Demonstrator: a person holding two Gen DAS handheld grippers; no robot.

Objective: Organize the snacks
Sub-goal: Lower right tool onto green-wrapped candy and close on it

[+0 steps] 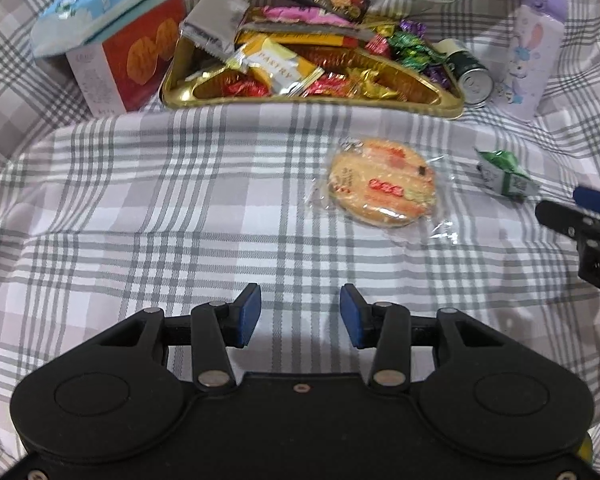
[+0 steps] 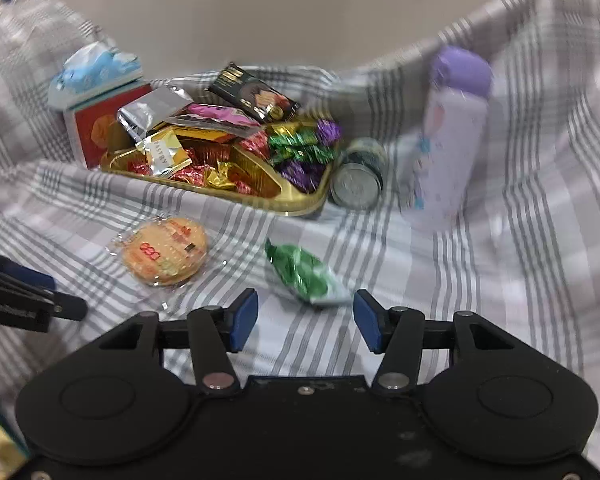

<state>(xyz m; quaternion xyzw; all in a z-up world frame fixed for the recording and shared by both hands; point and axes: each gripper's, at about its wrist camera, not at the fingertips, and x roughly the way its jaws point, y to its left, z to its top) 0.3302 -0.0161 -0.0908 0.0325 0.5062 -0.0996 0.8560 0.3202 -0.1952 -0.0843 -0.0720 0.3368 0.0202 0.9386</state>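
A shiny gold plastic tray (image 1: 380,101) is set on grey-and-white plaid cloth (image 1: 180,200). Just in front of it, an orange round cracker in clear wrap (image 1: 382,182) and a green foil candy (image 1: 508,176) are seen.

One gold tray (image 1: 440,105), one wrapped round cracker (image 1: 382,182), one green packet (image 2: 306,274), one can (image 2: 358,184), one purple bottle (image 2: 452,136).

The place looks like a home, likely a bed or sofa. A soft, wrinkled checked cloth (image 1: 180,184) covers the whole surface and rises in folds at the sides. On it sit household things: a tissue pack (image 1: 96,0) on a biscuit box (image 1: 128,56), a gold tray (image 1: 300,100) heaped with wrapped sweets, and a purple bottle (image 1: 534,52). A plain pale wall (image 2: 300,8) stands behind.
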